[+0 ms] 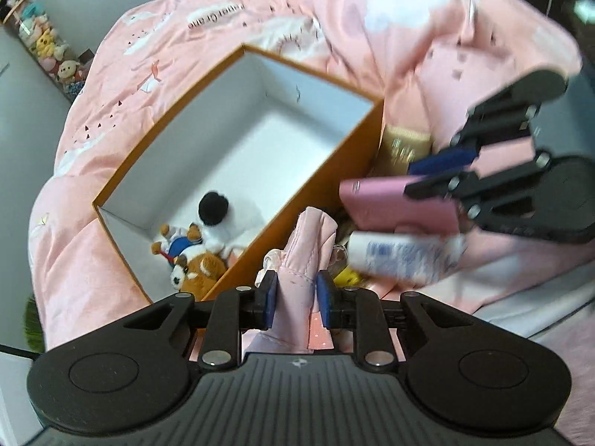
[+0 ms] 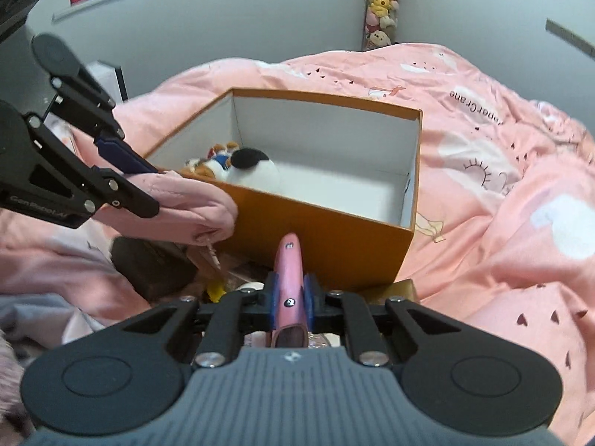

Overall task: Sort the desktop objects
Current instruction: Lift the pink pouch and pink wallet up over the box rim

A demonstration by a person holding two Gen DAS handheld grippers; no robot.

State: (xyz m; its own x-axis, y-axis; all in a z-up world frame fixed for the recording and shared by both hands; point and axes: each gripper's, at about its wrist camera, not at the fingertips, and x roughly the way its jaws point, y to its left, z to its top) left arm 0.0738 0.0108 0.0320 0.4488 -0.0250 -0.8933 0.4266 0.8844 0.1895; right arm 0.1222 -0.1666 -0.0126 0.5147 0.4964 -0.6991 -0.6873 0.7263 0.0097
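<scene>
Resting on a pink quilt (image 2: 502,171), an orange cardboard box (image 2: 334,238) with a white inside stands open, and several small plush toys (image 1: 197,249) are bunched in one corner of it. The left gripper (image 1: 296,299) has its blue pads pressed on a pale pink fabric pouch (image 1: 308,238), which sticks out ahead of the fingers just beside the box's long wall. The right gripper (image 2: 291,297) is clamped on a flat pink metallic case (image 2: 289,278), held edge-on between the pads and pointing toward the near wall of the box; from the left wrist view the same case (image 1: 390,204) shows as a pink slab next to the box's corner. Beneath it lies a white bottle with blue print (image 1: 401,256), blurred, among other small items that are too smeared to name. A column of plush toys (image 2: 381,3) hangs in the room's corner.
</scene>
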